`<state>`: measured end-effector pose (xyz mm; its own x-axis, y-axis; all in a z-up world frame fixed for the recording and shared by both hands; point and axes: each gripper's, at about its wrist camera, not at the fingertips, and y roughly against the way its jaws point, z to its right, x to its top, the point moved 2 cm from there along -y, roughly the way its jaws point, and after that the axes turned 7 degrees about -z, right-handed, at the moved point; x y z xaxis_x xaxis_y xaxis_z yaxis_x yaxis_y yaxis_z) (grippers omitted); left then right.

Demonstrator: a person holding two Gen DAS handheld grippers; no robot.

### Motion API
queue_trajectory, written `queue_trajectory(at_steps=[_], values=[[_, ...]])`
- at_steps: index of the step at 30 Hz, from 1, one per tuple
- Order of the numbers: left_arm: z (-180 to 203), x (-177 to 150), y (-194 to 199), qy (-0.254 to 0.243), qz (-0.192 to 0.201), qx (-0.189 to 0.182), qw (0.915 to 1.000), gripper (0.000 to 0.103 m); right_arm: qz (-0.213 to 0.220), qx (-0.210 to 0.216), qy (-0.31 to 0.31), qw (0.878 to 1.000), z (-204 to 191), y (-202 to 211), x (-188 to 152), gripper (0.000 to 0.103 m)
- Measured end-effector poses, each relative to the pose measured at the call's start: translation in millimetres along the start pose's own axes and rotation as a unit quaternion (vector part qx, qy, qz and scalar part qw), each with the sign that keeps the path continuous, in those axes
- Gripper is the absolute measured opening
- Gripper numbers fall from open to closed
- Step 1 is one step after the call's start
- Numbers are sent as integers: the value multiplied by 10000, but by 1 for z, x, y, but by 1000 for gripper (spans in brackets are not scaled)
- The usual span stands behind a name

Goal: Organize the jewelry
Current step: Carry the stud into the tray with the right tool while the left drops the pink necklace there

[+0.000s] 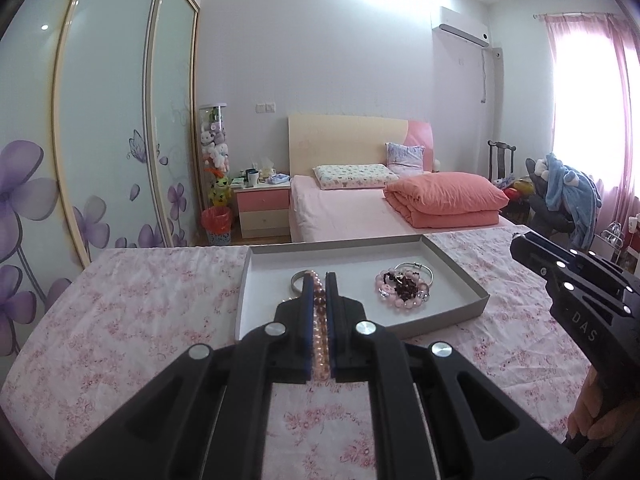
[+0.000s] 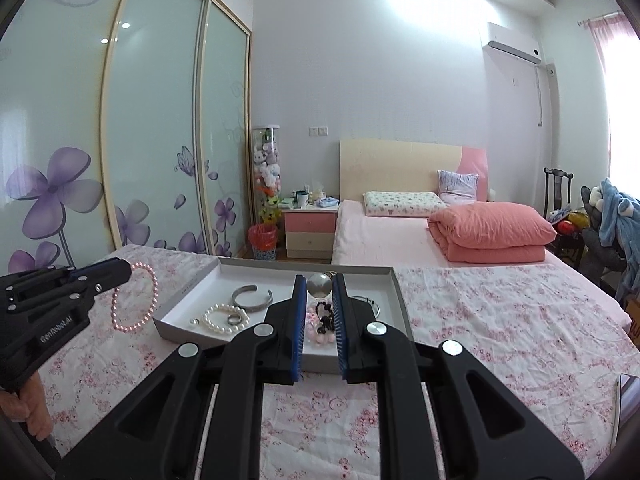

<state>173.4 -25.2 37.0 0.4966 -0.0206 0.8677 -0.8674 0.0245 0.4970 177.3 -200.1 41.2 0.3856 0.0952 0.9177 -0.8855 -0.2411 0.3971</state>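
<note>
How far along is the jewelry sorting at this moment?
Done: the shallow grey tray already holds a white pearl bracelet, an open silver cuff and a pink bead pile. In hand: the left claw is shut on a pink bead bracelet; the right claw pinches a round silver piece. Left: placing both.

Bright daylight, window [image 1: 580, 112] blown out, edges fisheye-bent.

Bangle [image 2: 253, 298] left of bead pile [image 2: 322, 322] in tray [image 2: 400, 300].
</note>
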Motion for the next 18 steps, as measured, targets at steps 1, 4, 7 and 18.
queue_trajectory(at_steps=[1, 4, 7, 18], values=[[-2, -1, 0, 11, 5, -2, 10000, 7, 9, 2, 6, 10000, 0, 0, 1, 14], [-3, 1, -2, 40, 16, 19, 10000, 7, 29, 3, 27, 10000, -1, -3, 3, 14], [-4, 3, -7, 56, 10, 39, 10000, 7, 52, -3, 55, 10000, -4, -6, 6, 14], [-1, 23, -28, 40, 95, 34, 9999, 7, 119, -17, 134, 9998, -10, -24, 21, 14]])
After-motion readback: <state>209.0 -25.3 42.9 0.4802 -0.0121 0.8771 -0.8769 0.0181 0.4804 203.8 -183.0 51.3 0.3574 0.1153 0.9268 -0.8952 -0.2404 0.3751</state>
